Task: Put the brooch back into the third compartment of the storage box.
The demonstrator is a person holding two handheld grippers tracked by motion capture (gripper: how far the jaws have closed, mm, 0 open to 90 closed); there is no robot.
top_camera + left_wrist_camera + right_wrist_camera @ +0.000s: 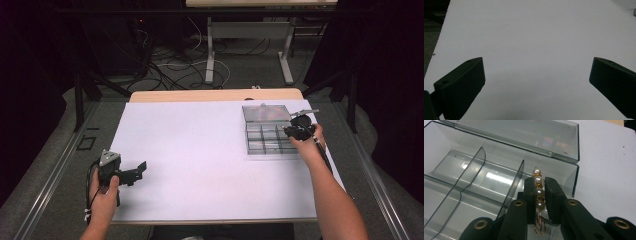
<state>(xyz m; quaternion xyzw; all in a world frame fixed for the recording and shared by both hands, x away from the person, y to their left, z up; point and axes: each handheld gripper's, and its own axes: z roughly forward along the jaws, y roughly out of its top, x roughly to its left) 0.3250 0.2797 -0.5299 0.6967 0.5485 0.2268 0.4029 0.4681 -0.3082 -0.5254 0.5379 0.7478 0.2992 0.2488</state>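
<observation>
Item 1, nearest: left tool (141, 168), held in the person's left hand (103, 197) at the near-left part of the counter (200, 150). Its jaws stand spread wide with nothing between them; in the left gripper view they frame bare white surface. A cable trails from it toward the near edge, and a grey three-cornered plate (109, 157) sits on top.

Item 2: the counter top, a flat white sheet, plain and matt, with a few tiny dark specks. A strip of light wood (215, 95) shows along its far edge.

Item 3, middle distance, far right of the counter: right tool (540, 195), held in the person's right hand (307, 142), its jaws pressed together on a pearl-and-gold bead piece (538, 192). The beads stand in a short upright row between the jaws, with gold wire loops below. The piece is over the rightmost compartment of the organiser box, in the row next to the lid.

Item 4: clear smoked-plastic organiser box (265, 137), divided into compartments by thin walls, its hinged lid (266, 112) lying open on the far side.

Item 5, beyond the counter: grey carpeted floor (240, 70), a tangle of dark and white cables (170, 65), the white metal legs of another table (210, 55), and black curtains at both sides.
</observation>
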